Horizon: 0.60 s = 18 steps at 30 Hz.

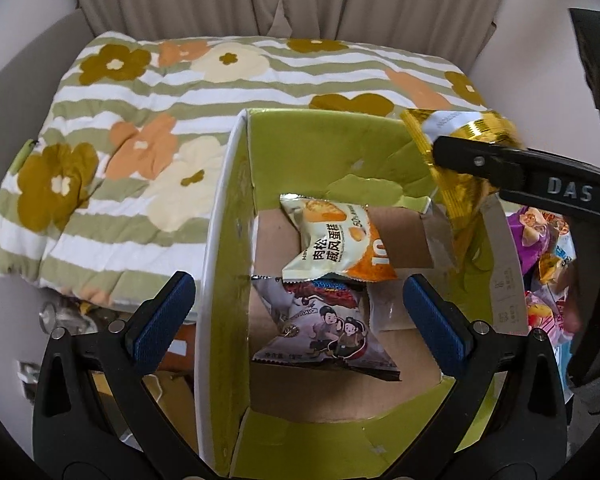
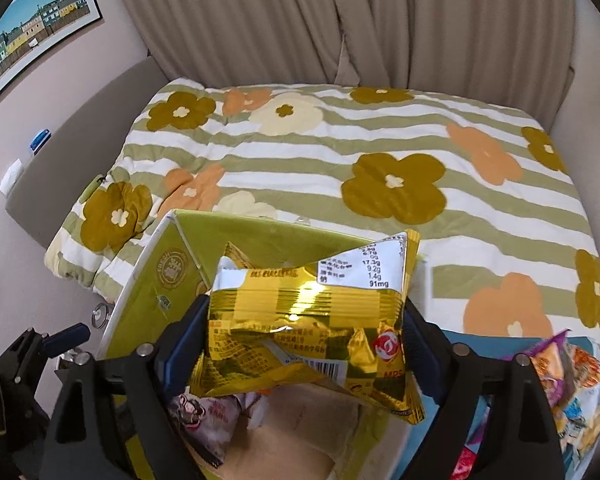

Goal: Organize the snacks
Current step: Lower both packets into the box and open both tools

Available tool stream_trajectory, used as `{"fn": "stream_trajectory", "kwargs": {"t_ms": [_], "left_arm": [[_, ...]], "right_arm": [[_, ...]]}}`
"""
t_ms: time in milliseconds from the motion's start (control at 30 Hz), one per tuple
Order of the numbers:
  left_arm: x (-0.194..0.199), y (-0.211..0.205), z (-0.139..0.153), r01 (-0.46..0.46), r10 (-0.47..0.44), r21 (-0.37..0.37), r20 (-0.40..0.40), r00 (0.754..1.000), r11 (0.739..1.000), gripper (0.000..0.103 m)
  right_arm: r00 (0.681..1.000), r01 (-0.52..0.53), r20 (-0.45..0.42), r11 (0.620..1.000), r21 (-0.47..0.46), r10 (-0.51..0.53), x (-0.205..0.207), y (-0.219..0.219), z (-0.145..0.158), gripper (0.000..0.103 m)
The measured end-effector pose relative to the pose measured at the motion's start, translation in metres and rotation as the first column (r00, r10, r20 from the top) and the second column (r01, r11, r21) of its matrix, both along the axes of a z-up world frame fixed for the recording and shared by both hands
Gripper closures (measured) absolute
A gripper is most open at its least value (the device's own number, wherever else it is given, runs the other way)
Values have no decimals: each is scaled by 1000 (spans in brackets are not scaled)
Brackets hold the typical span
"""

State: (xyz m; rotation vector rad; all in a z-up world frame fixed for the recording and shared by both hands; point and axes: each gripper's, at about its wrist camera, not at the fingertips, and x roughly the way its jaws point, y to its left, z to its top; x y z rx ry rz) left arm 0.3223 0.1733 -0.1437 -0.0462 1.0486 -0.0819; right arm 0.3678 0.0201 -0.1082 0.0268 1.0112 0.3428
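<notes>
A green cardboard box (image 1: 228,208) stands open before the bed; it also shows in the right wrist view (image 2: 168,276). Inside lie a white-orange cake packet (image 1: 332,240) and a grey cartoon packet (image 1: 324,328). My left gripper (image 1: 300,316) is open and empty, its jaws straddling the box's left wall and interior. My right gripper (image 2: 300,340) is shut on a gold foil snack packet (image 2: 308,320), held over the box's right side; the packet (image 1: 456,152) and the gripper (image 1: 480,160) show at the right of the left wrist view.
A bed with a striped flower quilt (image 2: 340,160) lies behind the box. A pile of several colourful snack packets (image 2: 572,380) lies at the right, also in the left wrist view (image 1: 544,240). Curtains (image 2: 340,20) hang at the back.
</notes>
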Motion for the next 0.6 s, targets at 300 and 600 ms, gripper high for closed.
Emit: {"fn": "stream_trajectory", "kwargs": {"t_ms": [300,600], "left_arm": [[-4,-2,-4,-1,1,15,-12,1000,1000,0],[-15,-7,12,19,-19,21,28,999,1000,0]], "right_arm": [[1000,29,-13,999,15,-28,-9,-4,-13,1],[999,32,22,999,21,-32,-31,-10,8,1]]}}
